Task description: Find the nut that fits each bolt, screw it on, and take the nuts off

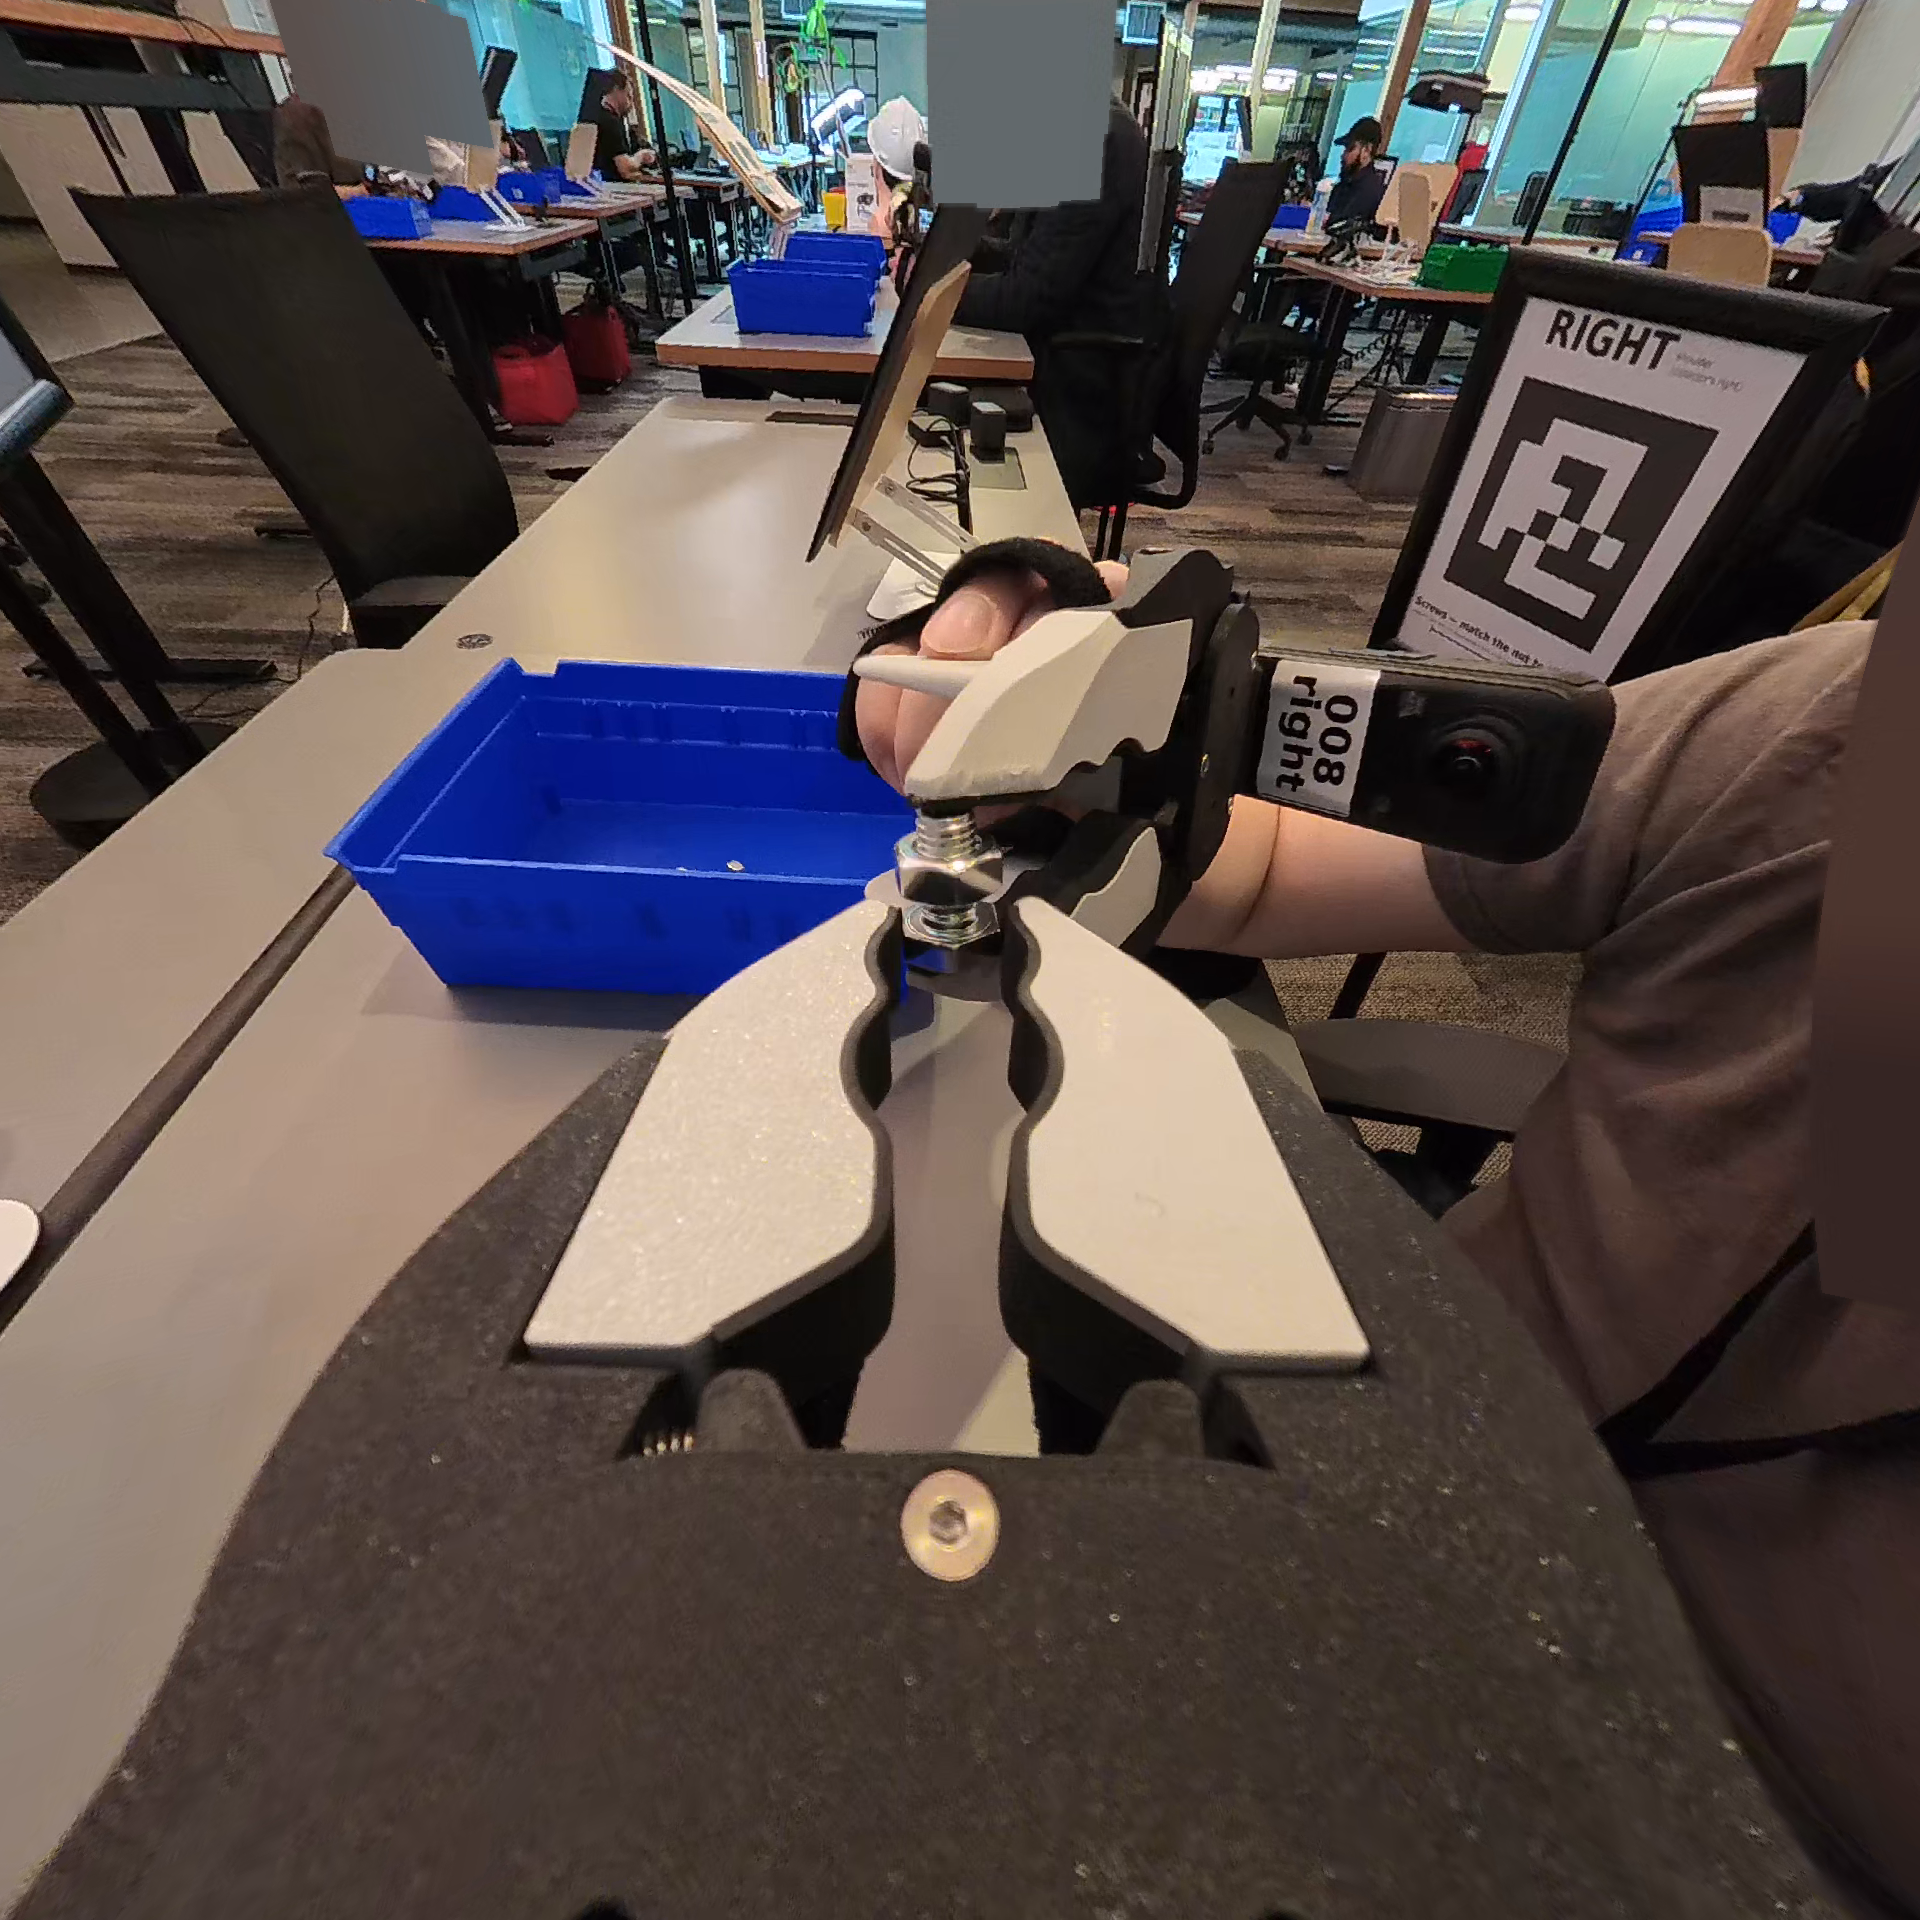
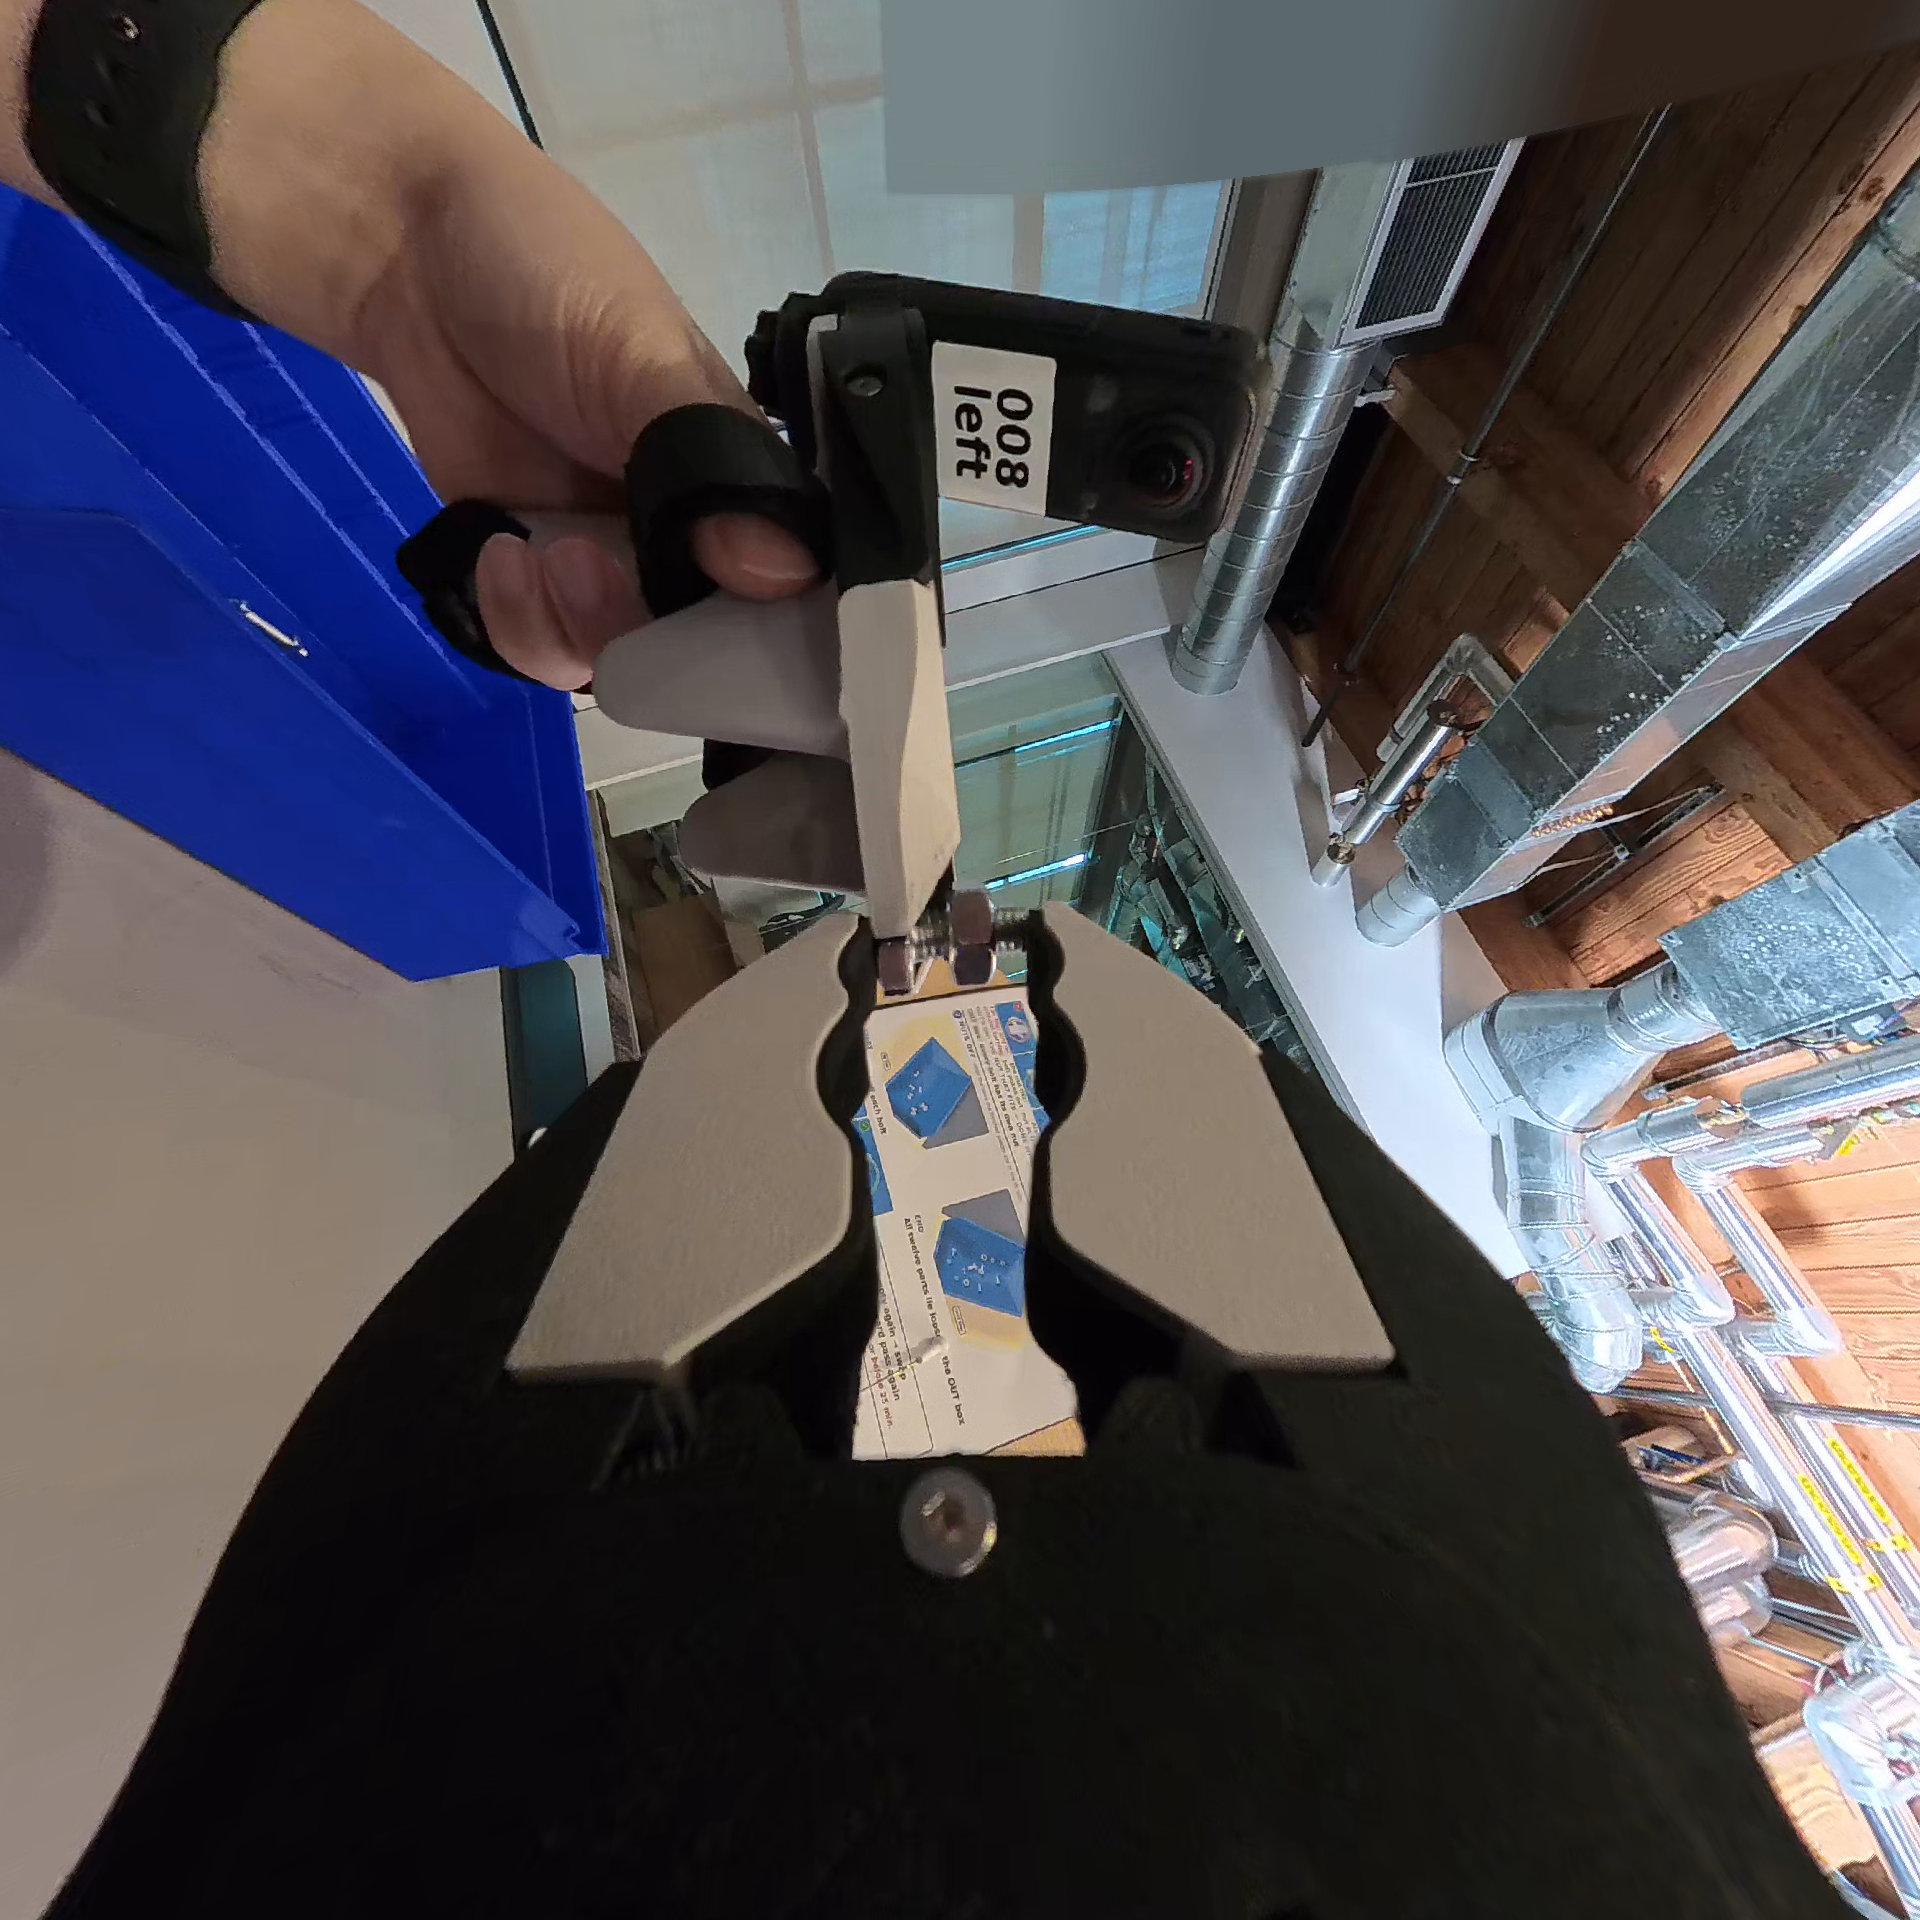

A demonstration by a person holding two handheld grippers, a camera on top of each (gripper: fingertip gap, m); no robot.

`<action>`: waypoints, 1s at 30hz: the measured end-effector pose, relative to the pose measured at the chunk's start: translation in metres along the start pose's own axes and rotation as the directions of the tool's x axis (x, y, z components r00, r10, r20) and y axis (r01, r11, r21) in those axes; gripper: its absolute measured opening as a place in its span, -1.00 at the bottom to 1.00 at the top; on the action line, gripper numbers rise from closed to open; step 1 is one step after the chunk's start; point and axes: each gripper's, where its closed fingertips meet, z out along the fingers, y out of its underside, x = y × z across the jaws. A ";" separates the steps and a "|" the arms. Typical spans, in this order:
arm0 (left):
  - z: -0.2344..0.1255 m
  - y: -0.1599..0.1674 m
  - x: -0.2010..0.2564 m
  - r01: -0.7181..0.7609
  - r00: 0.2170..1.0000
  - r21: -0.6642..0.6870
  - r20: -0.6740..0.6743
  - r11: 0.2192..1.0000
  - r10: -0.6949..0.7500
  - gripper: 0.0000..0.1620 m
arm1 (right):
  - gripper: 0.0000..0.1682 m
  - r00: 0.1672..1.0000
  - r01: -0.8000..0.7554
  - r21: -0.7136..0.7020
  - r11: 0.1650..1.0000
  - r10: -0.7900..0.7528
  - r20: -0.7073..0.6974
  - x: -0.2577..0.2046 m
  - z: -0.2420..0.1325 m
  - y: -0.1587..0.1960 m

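Silver hex nut (image 1: 948, 868) on threaded bolt (image 1: 943, 831)

An open-plan office workspace: rows of desks (image 1: 842, 348), mesh chairs (image 1: 312, 395) (ceiling ducts (image 2: 1683, 665) exposed).

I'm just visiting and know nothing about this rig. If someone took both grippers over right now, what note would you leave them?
Left gripper: closed around the hex end of the bolt, apparently its head.
Right gripper: pinching the same bolt end to end, held in the air near the blue bin.
Done: a nut sits on the threads, with bare thread showing beyond it.
Unclear: whether it is going on or coming off.
Left: finish this nut, then do the other pairs. Only a small piece or two shows on the bin's floor.
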 end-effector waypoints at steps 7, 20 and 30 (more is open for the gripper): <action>-0.003 -0.006 -0.002 0.023 1.000 0.038 -0.002 0.999 -0.023 -0.79 | -0.57 0.997 -0.071 0.014 0.997 0.071 -0.003 0.002 0.001 0.003; -0.011 0.001 -0.046 -0.037 0.981 0.074 0.194 0.997 0.022 -0.79 | -0.53 0.731 -0.660 0.011 0.751 0.639 0.238 0.012 -0.001 0.028; 0.003 0.004 -0.048 -0.123 0.959 0.054 0.262 0.991 0.105 -0.79 | -0.47 0.136 -0.963 -0.192 0.189 0.956 0.259 0.003 0.017 0.047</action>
